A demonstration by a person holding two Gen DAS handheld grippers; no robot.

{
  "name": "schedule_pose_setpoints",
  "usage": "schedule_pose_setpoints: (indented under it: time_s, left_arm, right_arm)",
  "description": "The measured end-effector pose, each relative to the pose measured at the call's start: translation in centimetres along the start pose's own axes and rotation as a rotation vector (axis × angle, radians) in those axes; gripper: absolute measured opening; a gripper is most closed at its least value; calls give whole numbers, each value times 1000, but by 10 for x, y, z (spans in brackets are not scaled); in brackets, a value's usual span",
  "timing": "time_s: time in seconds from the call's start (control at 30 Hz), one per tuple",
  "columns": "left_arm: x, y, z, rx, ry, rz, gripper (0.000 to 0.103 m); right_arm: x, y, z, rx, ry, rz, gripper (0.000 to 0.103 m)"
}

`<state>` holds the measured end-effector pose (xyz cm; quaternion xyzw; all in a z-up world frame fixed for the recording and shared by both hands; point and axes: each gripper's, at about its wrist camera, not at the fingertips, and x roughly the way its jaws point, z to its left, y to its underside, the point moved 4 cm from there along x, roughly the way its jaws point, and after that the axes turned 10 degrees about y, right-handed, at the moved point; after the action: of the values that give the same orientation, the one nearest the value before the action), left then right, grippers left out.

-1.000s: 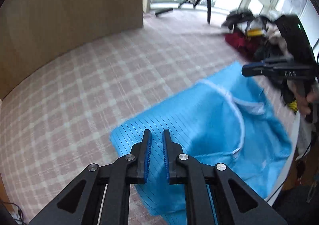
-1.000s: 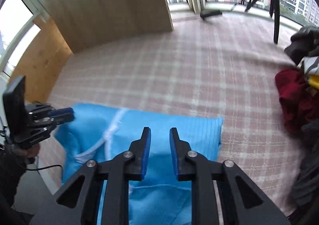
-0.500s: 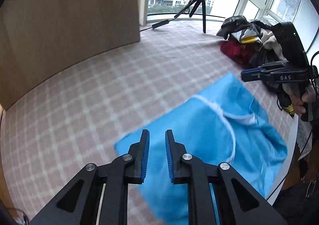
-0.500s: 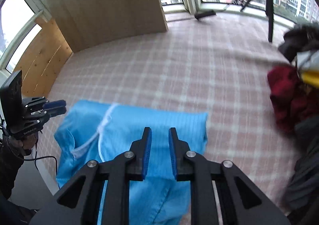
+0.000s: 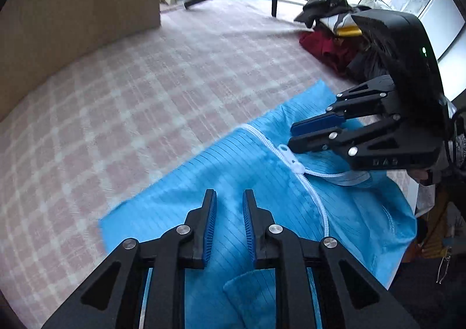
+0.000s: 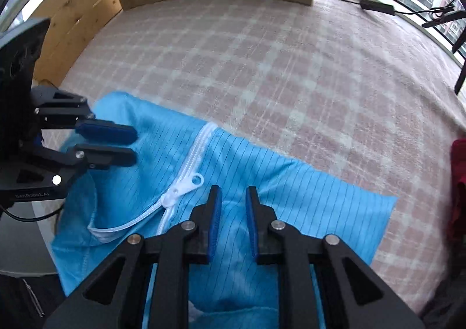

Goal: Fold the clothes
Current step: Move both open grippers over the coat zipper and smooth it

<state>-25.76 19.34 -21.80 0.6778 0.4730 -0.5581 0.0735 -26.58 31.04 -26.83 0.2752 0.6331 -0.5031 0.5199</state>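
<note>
Both claws — left claw (image 5: 229, 203), right claw (image 6: 233, 200) — hover slightly parted, empty, over the blue garment (image 5: 262, 183).

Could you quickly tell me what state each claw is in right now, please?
Left claw: open, holding nothing, poised over the blue garment.
Right claw: open, holding nothing, also over the garment, near its white zipper.

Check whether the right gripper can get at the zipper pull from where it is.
Probably yes. The right gripper is open above the blue garment, and the white zipper pull lies exposed just to its left, with nothing between them.
</note>
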Motion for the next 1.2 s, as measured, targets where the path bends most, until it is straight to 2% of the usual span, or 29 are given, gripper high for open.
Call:
schedule_pose_setpoints:
  time_s: [0.1,0.17,0.27,0.33,0.43,0.5,0.53,0.67,0.73,0.8,0.9,1.0,1.1,1.13,1.2]
  left_arm:
    - [-10,-3,8,-14,-30,-22,17]
    - [-4,-1,18,-57,-15,-9,17]
    - [11,10,23,-55,-42,40,18]
    - [9,18,23,-63,-25,28,18]
    - [-7,23,26,-88,-35,14,18]
    - [-40,27,30,-98,-78,-51,18]
    - [-58,29,34,-119,-74,-96,18]
    - [-92,31,51,-196,-62,-185,18]
    - [-85,34,49,-187,-45,-182,18]
    - [-69,43,45,-201,26,-141,18]
    - [-38,63,35,-129,-41,-36,18]
    - [-19,80,32,-65,-101,6,18]
    - [-30,77,38,-119,-93,4,20]
    - [-38,75,38,-132,-101,-11,17]
    - [-56,73,25,-96,-116,-49,17]
  right_arm:
    - [-13,-14,6,4,-53,-62,18]
    - [-11,-23,11,15,-66,-72,18]
    - [6,-16,19,-16,-74,-21,18]
    - [21,-8,24,-41,-60,32,18]
    - [3,-2,6,21,-59,-5,18]
    - [-13,1,-8,72,-61,-42,18]
    - [-22,2,-15,98,-62,-61,18]
    - [-41,4,-46,181,-43,-104,18]
    - [-31,12,-52,186,-24,-70,18]
    - [-17,21,-52,180,-10,-27,18]
    - [-5,35,-54,175,-8,2,18]
    - [0,44,-55,165,-8,11,18]
    - [-5,45,-59,180,-25,10,18]
    - [-11,44,-63,202,-45,-3,18]
    - [-31,47,-73,242,-55,-43,18]
